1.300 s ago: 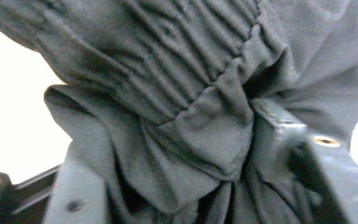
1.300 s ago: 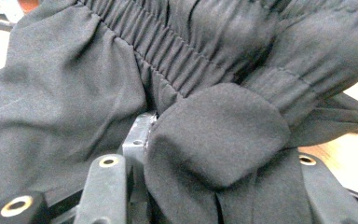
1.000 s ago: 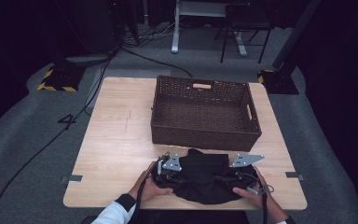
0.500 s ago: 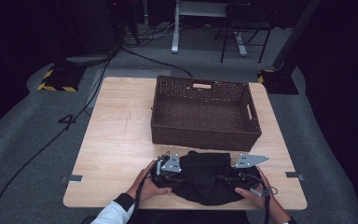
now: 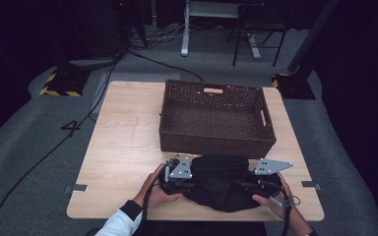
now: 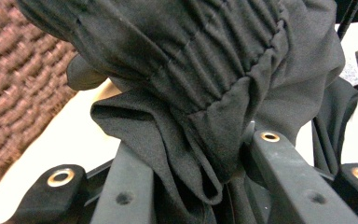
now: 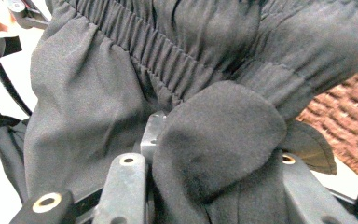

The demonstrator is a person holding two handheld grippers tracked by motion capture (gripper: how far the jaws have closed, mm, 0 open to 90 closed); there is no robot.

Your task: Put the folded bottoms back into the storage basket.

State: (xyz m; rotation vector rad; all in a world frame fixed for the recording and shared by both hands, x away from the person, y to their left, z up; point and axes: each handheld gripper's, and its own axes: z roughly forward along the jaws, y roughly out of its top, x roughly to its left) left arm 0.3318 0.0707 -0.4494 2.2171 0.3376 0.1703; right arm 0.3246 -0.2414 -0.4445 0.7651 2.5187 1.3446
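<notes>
A black garment with an elastic waistband lies bunched near the table's front edge, just in front of a brown wicker basket. My left gripper holds its left side and my right gripper holds its right side. In the left gripper view the gathered waistband hangs over the left gripper, with folds pinched between the jaws. In the right gripper view a rounded fold of the garment fills the right gripper. Both pairs of fingertips are hidden by cloth.
The basket is empty and stands at the table's middle right, its woven wall close behind the garment. Bare wooden tabletop lies to the left. A cable runs across the grey floor at the left.
My right gripper has shifted slightly to the right, drawing the garment a little wider. The left gripper has hardly moved.
</notes>
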